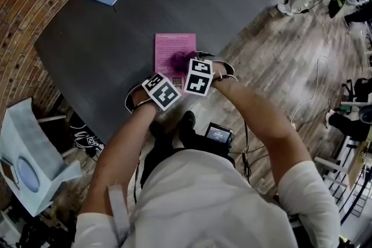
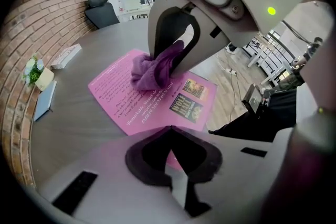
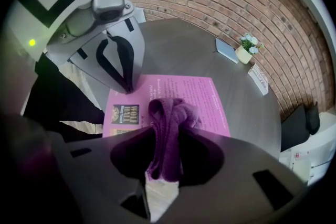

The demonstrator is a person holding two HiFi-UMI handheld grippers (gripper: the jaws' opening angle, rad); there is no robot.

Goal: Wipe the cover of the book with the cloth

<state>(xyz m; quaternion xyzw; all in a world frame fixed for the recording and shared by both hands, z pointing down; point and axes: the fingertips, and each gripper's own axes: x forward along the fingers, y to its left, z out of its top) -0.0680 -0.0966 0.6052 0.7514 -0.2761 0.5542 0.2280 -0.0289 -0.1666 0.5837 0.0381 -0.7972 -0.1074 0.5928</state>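
Looks like wiping's just underway; right gripper [image 3: 165, 162] is clamped on the purple cloth [image 3: 170, 113], bunched on the pink book [image 3: 207, 94] near the table's [image 1: 104, 49] front edge; left gripper [image 2: 170, 131] is closed on nothing; most of the cover probably still to go.

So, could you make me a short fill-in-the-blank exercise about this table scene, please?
1. The right gripper has its tongs shut on a ___ cloth.
2. The cloth rests on the ___ book.
3. The left gripper has its tongs ___, with nothing between them.
4. The table stands by a ___ wall.
Missing words: purple; pink; shut; brick.
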